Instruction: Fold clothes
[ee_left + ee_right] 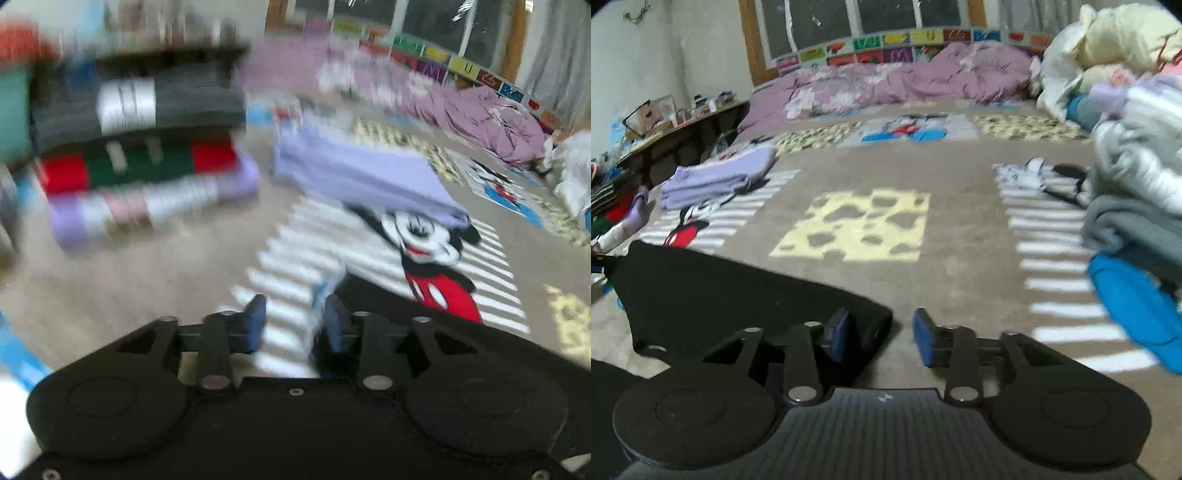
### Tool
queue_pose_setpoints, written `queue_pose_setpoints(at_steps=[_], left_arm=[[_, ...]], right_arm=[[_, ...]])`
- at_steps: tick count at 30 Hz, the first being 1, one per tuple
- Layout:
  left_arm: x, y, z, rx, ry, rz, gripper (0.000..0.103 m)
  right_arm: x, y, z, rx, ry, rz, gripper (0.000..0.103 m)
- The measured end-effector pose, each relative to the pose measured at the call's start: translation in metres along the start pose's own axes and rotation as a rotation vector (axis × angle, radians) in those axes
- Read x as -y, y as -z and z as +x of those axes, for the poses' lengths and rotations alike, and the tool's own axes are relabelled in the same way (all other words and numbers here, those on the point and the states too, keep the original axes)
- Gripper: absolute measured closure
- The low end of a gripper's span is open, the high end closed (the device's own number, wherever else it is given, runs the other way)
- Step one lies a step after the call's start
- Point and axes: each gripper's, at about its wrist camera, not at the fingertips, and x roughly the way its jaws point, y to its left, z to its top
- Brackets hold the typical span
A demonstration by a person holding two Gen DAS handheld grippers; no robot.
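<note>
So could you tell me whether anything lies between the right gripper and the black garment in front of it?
Nothing visible does. The right gripper is open, and the black garment lies flat on the bedspread, its corner right by the left fingertip.

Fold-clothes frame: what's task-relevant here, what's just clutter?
Job:
flat black garment at both grippers
folded lilac garment
stack of folded clothes
unfolded clothes heap
left gripper, right gripper, both open

Lying about:
crumpled mauve duvet
cluttered dark shelf
cartoon-print bedspread

No text or number can be read; the white label point(127, 106) on the grey folded garment point(199, 107) is blurred.
</note>
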Motion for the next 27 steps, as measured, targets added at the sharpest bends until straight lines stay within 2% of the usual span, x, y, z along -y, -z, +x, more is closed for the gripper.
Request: queue_pose_setpoints(at_steps=[2,6,9,12,14,16,17,19,22,23,25,27], left_arm=[[0.017,0.002,-0.010,0.012,0.115,0.022,0.069],[0.083,0.029,-0.018,-0.055,0.366,0.191,0.069],[0.124,0.052,-0.025,-0.083,0.466,0.328,0.074],[0.148,0.069,-0.026,-0.111,0.496,0.420,0.075],[0.156,0.081,-0.023,-0.142,0.482,0.513,0.075],[0.164,0.093,-0.021,-0.173,0.467,0.606,0.075],[0.165,0.094,-0.020,-0.187,0.466,0.618,0.075],[0.160,0.087,-0.021,-0.188,0.487,0.582,0.076],[0.155,0.084,-0.024,-0.154,0.492,0.540,0.076],[0.157,0.086,-0.024,-0.166,0.492,0.545,0.076],[0.162,0.091,-0.023,-0.200,0.473,0.575,0.076],[0.159,0.088,-0.025,-0.222,0.471,0.561,0.076]], right_arm=[[-0.008,-0.004,-0.014,0.057,0.031,-0.064,0.059],[-0.027,-0.003,-0.022,0.076,-0.032,-0.153,0.063],[-0.041,0.001,-0.019,0.050,-0.114,-0.218,0.065],[-0.054,0.003,-0.017,0.030,-0.171,-0.260,0.065],[-0.062,0.006,-0.014,-0.003,-0.205,-0.283,0.066],[-0.072,0.015,-0.004,-0.103,-0.167,-0.372,0.066],[-0.074,0.019,-0.002,-0.124,-0.159,-0.398,0.065],[-0.072,0.017,-0.003,-0.131,-0.166,-0.373,0.065],[-0.074,0.015,-0.017,-0.061,-0.203,-0.382,0.066],[-0.077,0.016,-0.017,-0.064,-0.207,-0.380,0.066],[-0.083,0.024,-0.008,-0.115,-0.160,-0.437,0.066],[-0.078,0.022,-0.007,-0.109,-0.166,-0.389,0.066]])
